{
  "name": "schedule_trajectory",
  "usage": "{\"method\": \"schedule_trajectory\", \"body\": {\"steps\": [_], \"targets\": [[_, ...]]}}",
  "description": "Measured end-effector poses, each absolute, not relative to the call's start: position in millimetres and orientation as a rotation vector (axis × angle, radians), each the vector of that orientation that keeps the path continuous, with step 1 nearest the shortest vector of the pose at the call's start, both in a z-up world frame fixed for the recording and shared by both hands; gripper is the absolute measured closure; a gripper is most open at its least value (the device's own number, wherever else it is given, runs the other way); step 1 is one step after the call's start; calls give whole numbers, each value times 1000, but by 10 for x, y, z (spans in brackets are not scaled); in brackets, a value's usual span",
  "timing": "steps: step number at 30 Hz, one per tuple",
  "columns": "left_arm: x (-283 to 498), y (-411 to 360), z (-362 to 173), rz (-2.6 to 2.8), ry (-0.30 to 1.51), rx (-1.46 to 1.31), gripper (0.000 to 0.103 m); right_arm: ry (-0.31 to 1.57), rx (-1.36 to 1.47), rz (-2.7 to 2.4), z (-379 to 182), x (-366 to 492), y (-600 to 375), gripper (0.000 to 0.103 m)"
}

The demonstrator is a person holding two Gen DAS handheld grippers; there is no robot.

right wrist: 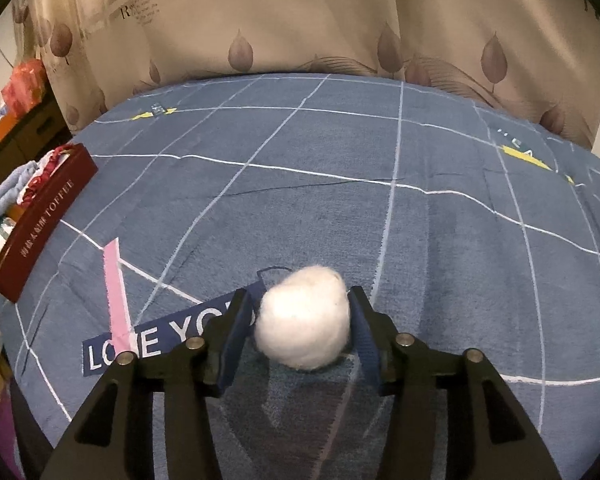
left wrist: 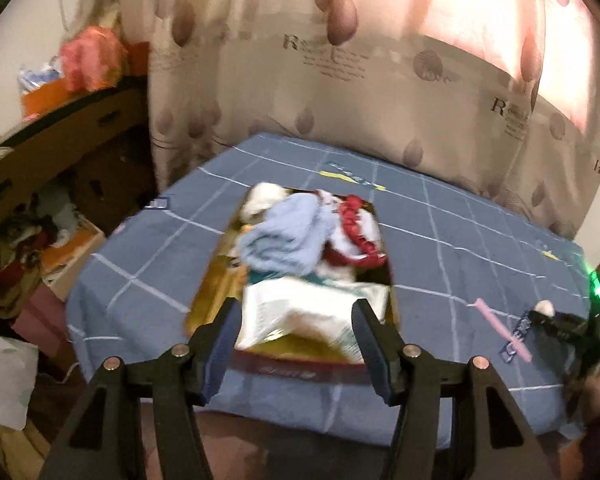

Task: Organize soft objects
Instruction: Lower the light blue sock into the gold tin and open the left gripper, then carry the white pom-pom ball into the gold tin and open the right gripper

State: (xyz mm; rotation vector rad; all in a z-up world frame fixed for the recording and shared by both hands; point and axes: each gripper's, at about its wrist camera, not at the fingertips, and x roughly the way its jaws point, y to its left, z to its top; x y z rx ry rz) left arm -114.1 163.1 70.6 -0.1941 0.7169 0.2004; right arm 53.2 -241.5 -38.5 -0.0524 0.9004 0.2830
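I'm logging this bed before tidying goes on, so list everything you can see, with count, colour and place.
bedspread: one, blue with white grid lines, covers the bed
box: one, dark red, on the bed's left part
cloth: one, light blue, piled in the box
ruffled item: one, red and white, in the box beside the cloth
packet: one, white, at the box's near end
fluffy ball: one, white, between the right claw's fingers, contact unclear
strip: one, pink, flat on the bedspread
curtain: one, beige with leaves, behind the bed
left claw: open, empty
right claw: around the ball
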Motion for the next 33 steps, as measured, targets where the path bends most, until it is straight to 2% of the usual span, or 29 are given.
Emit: {"method": "schedule_trajectory", "body": {"steps": [3,13,19,26,33], "targets": [[-1314,1705,619,254,692,-184,45,900,-70,270,-355,472,-2366,73],[-1494,2057,514,302,697,-306,45,892,-83,332,-187,309,-1958,73],[-1494,2085,512,289,699,-331,44,841,-51,428,191,181,-1647,73],[-1529,2218,550,419,703,-305,44,803,-59,672,644,-31,-716,73],[-1636,2428,631,466,660,-348,44,806,-85,864,765,-74,236,74]]}}
